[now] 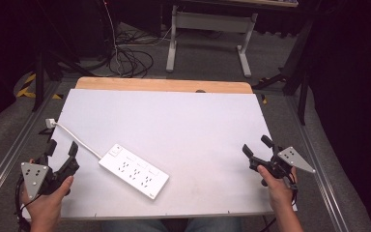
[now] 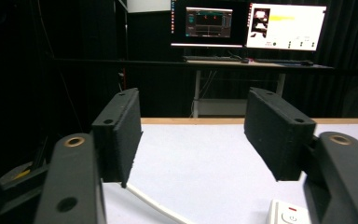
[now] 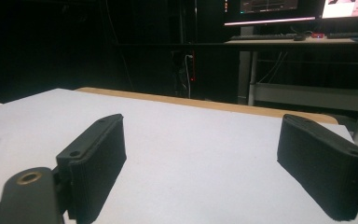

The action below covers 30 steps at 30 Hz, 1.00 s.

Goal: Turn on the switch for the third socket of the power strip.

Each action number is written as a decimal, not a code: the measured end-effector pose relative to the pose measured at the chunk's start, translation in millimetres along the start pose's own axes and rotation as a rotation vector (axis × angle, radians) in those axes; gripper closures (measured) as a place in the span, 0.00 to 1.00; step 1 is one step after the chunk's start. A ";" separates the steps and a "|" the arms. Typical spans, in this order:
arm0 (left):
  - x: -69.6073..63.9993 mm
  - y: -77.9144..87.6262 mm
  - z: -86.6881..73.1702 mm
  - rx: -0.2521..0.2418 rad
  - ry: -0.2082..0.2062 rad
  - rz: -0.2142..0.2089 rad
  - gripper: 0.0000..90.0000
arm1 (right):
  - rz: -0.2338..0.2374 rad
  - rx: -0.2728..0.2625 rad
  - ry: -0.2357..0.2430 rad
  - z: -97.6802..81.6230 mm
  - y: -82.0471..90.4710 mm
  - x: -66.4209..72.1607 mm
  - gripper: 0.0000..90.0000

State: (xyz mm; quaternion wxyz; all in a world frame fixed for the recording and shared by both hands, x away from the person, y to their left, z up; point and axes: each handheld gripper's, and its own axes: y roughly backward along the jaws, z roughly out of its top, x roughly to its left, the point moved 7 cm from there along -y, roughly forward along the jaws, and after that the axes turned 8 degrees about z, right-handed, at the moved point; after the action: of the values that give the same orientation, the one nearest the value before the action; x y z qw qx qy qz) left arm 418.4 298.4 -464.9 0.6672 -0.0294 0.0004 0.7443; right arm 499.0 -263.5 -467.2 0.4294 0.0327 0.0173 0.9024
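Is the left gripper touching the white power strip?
Apart. In the high view, bare white table surface lies between the left gripper and the power strip; its jaws stand open with nothing between them.

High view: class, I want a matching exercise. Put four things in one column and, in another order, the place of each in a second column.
Things
1. power strip
2. left gripper
3. right gripper
4. wooden edge

Places
A. along the far side of the table
B. at the table's right side, near the person
C. at the table's left side, near the person
D. lying slantwise on the white top, left of the middle

Pairs: 1-D, 2-C, 3-B, 4-A
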 end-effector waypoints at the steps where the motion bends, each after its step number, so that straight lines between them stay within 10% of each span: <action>1: -0.2 -0.2 -0.3 0.001 -0.001 -0.001 0.45 | 0.002 -0.001 -0.001 0.0 -0.1 0.1 0.17; 30: 2.0 1.3 -0.4 0.012 -0.005 -0.028 0.73 | 0.008 -0.008 -0.027 -0.7 -0.4 -0.7 0.17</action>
State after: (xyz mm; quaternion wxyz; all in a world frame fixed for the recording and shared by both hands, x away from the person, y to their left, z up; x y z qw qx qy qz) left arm 416.9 300.3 -465.4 0.6776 -0.0235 0.0026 0.7350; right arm 499.7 -263.8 -467.9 0.4259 0.0436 0.0078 0.9037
